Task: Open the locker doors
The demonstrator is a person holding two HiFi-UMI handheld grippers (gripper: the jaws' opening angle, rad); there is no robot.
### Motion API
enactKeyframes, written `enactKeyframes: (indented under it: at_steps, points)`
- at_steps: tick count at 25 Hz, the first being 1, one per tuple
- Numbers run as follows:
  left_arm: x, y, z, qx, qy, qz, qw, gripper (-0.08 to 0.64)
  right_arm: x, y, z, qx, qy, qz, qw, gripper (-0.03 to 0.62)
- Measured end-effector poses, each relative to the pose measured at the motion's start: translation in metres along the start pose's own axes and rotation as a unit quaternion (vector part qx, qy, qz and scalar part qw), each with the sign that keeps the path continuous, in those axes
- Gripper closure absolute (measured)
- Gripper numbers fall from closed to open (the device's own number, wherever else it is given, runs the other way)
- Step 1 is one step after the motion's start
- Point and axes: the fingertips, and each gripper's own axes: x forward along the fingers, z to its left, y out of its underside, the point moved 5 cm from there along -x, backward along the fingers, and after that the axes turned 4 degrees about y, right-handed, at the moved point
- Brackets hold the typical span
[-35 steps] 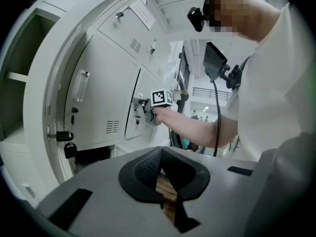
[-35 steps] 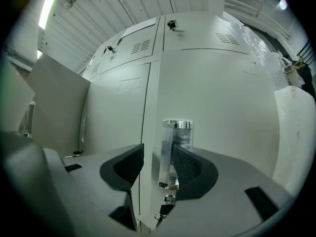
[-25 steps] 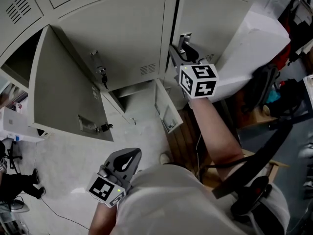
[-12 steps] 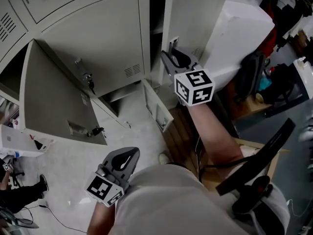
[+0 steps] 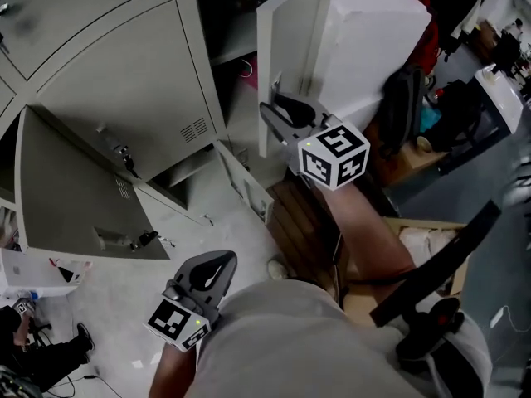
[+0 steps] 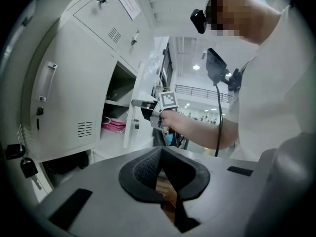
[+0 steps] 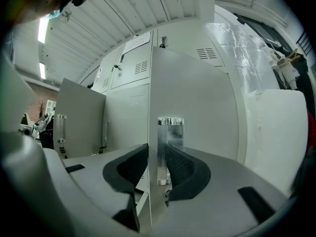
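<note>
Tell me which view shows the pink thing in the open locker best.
Left gripper view: the pink thing lies in plain sight inside the locker. Head view catches only a sliver beside the door. Right gripper view shows none of it.

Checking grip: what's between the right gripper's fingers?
The locker door edge with its metal handle, clamped; fingers of the right gripper have just been closing. Right gripper view shows it.

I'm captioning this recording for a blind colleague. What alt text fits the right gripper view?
The right tool, its jaws having just closed in, pinches the edge of a pale grey metal locker door, with its shiny metal handle between the jaws. Behind stand more grey lockers, with another open door at left.
</note>
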Motion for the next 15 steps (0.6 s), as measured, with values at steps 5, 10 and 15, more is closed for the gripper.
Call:
enactKeyframes:
  at_steps: [5, 10, 15]
  points:
    - [0.014, -0.003, -0.004, 0.005, 0.022, 0.004, 0.9997, 0.549, -0.022, 0.001, -0.009, 0.005, -0.007, 0.001, 1.0, 0.48]
    - [0.027, -0.004, -0.008, 0.013, 0.04, 0.01, 0.9991, 0.549, -0.044, 0.003, -0.018, 0.007, 0.0, 0.001, 1.0, 0.48]
    - [0.043, -0.006, -0.01, 0.019, 0.059, 0.014, 0.998, 0.549, -0.067, 0.004, -0.03, 0.007, 0.01, 0.004, 1.0, 0.48]
